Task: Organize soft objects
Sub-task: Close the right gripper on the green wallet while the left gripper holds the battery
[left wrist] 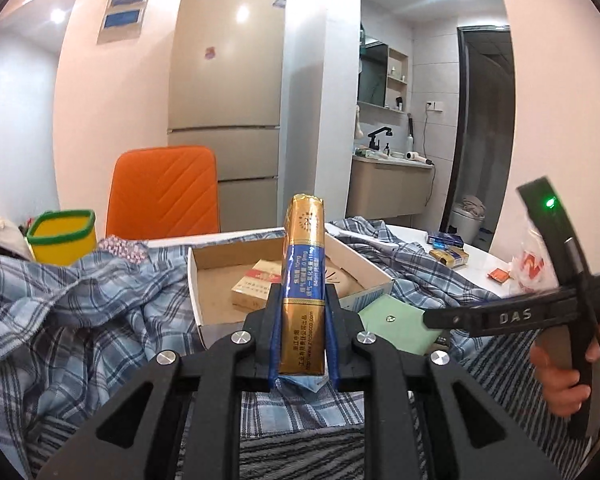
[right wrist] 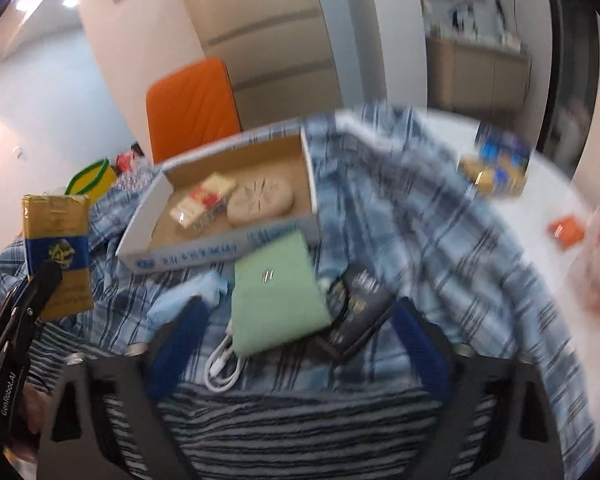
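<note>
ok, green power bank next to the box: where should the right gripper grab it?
Across the long edges of the power bank, coming from above. It lies flat on the shirt, and the open right gripper seems to span that width. Stay at the mid-body, clear of the white cable at its near end.

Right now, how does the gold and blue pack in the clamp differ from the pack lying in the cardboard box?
The gold and blue pack stands upright, pinched in the shut left gripper, above the plaid cloth. The red and cream pack lies flat on the floor of the cardboard box, beside a round pale disc, with nothing gripping it. Colours differ: gold with a blue band against cream with red. Both look like small cigarette packs.
</note>
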Tool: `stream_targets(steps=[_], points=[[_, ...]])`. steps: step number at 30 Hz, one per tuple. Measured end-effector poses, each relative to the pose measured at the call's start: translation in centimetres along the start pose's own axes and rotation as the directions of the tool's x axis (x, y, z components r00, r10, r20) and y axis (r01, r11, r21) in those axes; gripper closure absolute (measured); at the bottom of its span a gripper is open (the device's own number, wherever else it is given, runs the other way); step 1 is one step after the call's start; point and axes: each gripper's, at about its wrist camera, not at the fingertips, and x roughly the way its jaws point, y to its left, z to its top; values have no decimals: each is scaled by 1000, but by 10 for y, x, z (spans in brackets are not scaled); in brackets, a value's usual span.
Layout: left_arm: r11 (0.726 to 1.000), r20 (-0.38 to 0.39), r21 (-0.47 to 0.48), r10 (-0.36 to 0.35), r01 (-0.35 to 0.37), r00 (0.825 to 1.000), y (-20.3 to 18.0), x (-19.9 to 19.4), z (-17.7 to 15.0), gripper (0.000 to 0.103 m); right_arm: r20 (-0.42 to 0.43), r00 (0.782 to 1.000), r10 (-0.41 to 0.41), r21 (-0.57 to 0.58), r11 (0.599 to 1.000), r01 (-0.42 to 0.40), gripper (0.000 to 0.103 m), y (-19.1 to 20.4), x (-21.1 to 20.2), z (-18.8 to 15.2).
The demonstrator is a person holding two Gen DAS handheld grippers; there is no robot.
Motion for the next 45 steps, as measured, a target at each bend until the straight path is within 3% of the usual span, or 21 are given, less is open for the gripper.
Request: stream_targets(steps=[6,12,14,18,24,28,34,36,40,45], points=[[1000,7,-10,4,-4,1000,3,-1,-3,86,-139,986,96,143,987,-76,28,-7,33,-8],[1000,6,-3,4,-4,1000,-1,-2,-4,86,-112,988,109,129,987,-94,38,0,29,-8],[1000,4,-3,4,-4,1000,-1,-2,-4,86,-111,987,118,123,987,-104,48,3,26,-8],[1000,4,2,3,-3,1000,-3,-2,-4,86,-132,976,173,119,980,-157,51,10,28,-10],[1000,0,10,1,-1,1000,-4,-1,-5,86,-87,991,103,117,989,-92,51,12,40,0],[1000,-9,9,4,-4,1000,-4,1,-5,86,-119,988,97,31,995,-94,83,22,47,6],[1000,-6,7,8,-8,1000,-4,1,-5,86,-137,972,192,-3,981,-195,83,35,45,9],[1000,-7,3,8,-8,1000,-2,1,-5,86,-184,972,146,2,989,-148,83,38,50,8],[1000,-8,7,9,-9,1000,-2,1,-5,86,-133,990,45,31,999,-42,83,29,43,4],[1000,-6,17,9,-9,1000,-2,0,-5,86,-187,974,131,77,990,-118,62,21,49,2]])
